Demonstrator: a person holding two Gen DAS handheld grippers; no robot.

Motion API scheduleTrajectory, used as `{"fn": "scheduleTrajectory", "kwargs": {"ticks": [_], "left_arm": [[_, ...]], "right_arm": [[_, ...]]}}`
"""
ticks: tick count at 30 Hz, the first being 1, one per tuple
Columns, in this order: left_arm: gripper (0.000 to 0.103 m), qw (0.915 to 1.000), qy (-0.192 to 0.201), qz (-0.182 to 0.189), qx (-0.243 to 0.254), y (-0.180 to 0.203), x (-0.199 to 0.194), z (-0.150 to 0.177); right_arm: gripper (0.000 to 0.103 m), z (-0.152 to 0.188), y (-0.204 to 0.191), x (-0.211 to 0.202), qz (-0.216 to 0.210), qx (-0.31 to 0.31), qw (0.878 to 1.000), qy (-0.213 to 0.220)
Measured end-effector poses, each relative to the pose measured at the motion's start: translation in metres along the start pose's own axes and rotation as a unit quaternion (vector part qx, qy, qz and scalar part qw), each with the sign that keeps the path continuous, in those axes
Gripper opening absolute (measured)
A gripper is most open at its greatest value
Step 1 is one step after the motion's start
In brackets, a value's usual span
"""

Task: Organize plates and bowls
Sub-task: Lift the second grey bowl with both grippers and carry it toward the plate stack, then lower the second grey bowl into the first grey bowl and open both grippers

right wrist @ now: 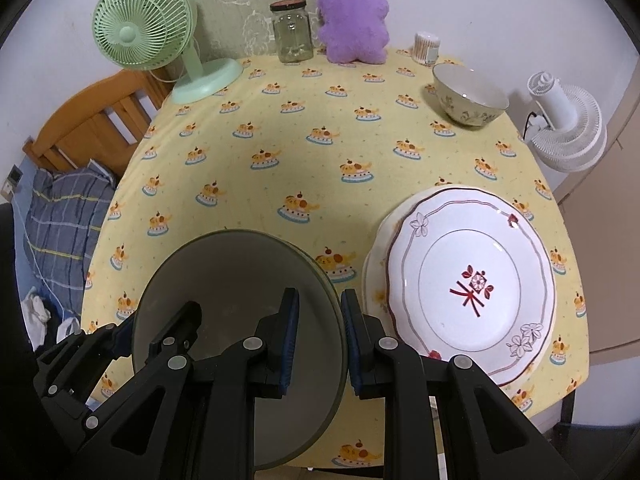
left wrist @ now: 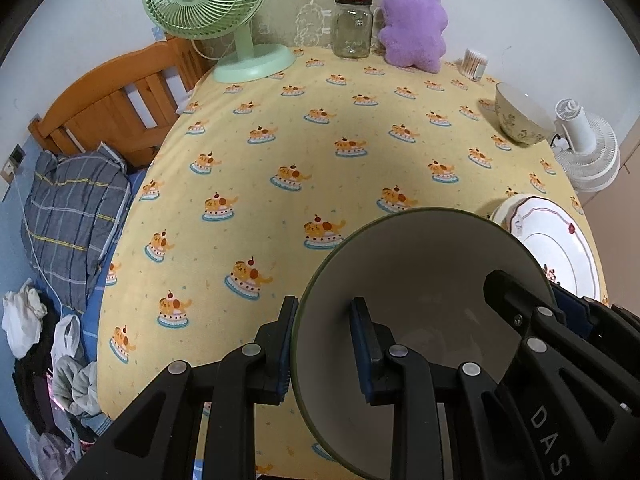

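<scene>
Yellow cloth printed with little cakes covers the table [right wrist: 320, 152], which stands against a white wall beside a wooden bed frame [left wrist: 116, 108]. Along the far edge sit a green fan [right wrist: 148, 36], a glass jar [right wrist: 292, 32], a purple plush toy [right wrist: 352, 20] and a small tub of cotton swabs [right wrist: 427, 46].

Both tongs are pinched narrow on one green-rimmed bowl [right wrist: 240, 320], held at the near edge of the table. The left gripper [left wrist: 324, 344] clamps the bowl's left wall, one pad outside and one inside; the right gripper [right wrist: 320, 344] clamps the opposite wall the same way. The bowl looks tilted, its pale inside turned toward the cameras.

As for progress, the plates seem dealt with: a white plate with a red flower pattern [right wrist: 472, 280] lies on top of at least one other at the right side, so a stack [right wrist: 374, 276] is already formed. A second bowl with a leafy pattern [right wrist: 468, 96] stands alone near the far right corner, well apart from the held one. My guess is that the bowls are yet to be brought together (most likely nested), and that is what remains.

How many plates are in the stack cannot be told, since only slivers of rim show beneath the top one. Whether the held bowl's base touches the cloth is hidden by the tongs and the bowl itself. Its near rim is cut off at the bottom of both views.
</scene>
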State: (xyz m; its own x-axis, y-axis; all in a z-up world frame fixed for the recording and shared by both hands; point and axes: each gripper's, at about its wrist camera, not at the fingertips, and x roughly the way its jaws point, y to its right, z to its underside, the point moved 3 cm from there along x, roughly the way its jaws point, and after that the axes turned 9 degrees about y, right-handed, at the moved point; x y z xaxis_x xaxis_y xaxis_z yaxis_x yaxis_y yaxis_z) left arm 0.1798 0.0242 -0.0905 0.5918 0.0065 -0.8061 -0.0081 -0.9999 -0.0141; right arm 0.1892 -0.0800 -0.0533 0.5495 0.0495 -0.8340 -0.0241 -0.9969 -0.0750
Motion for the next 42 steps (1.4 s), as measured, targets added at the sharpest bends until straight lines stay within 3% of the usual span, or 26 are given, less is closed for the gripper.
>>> {"fn": "scheduleTrajectory", "kwargs": {"ticks": [9,17,29,33,34,35,36,38,42], "left_arm": [[0.024,0.9996,-0.023,-0.017,-0.007,-0.001,0.017,0.000],[0.024,0.9986,-0.044,-0.007,-0.030,-0.001,0.030,0.004],[0.024,0.9997,-0.020,-0.007,-0.011,-0.001,0.031,0.004],[0.045,0.9991,-0.013,0.040,-0.006,0.000,0.022,0.004],[0.053,0.9990,-0.008,0.044,-0.001,0.000,0.018,0.002],[0.057,0.9988,-0.004,0.048,0.003,0.000,0.015,0.002],[0.062,0.9986,0.003,0.053,0.007,-0.001,0.009,0.001],[0.067,0.9978,0.013,0.064,0.014,-0.003,0.000,-0.001],[0.079,0.9958,0.030,0.083,0.024,-0.009,-0.020,-0.006]], "right_arm": [[0.025,-0.003,0.000,0.023,-0.017,-0.003,1.000,-0.022],[0.025,-0.007,-0.001,0.030,-0.011,-0.030,0.999,-0.015],[0.025,-0.002,-0.002,0.033,-0.001,-0.037,0.999,-0.017],[0.026,-0.002,-0.002,0.029,0.009,-0.026,1.000,-0.015],[0.027,-0.003,-0.003,0.024,0.010,-0.023,1.000,-0.010],[0.037,-0.003,-0.003,0.020,0.011,-0.021,1.000,-0.007],[0.056,-0.002,-0.004,0.015,0.011,-0.016,1.000,-0.001],[0.071,-0.002,-0.006,0.003,0.012,-0.003,1.000,0.017],[0.079,-0.003,-0.012,-0.019,0.014,0.010,0.999,0.039]]}}
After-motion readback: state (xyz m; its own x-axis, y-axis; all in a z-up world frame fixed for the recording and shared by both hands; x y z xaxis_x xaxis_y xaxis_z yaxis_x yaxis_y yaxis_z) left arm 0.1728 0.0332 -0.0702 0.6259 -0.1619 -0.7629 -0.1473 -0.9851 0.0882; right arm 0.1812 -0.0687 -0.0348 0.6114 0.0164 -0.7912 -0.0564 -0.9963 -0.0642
